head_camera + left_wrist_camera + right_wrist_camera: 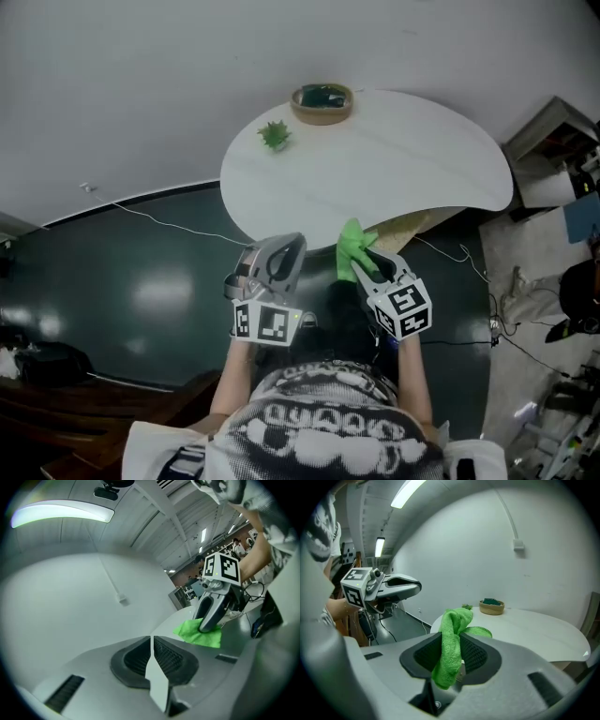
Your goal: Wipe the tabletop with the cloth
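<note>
A bright green cloth (451, 644) is pinched between the jaws of my right gripper (452, 656), which is shut on it. In the head view the cloth (352, 246) hangs at the near edge of the white tabletop (375, 169), with the right gripper (367, 264) just below that edge. My left gripper (281, 251) is held beside it to the left, off the table over the dark floor. Its jaws meet with nothing between them (152, 653). The left gripper view also catches the green cloth (199, 633) under the right gripper.
A round wooden bowl (322, 102) with a dark green thing inside stands at the table's far edge. A small green plant (275, 135) stands to its left. A cable (169, 223) runs across the dark floor. Grey boxes and clutter (558, 159) lie to the right.
</note>
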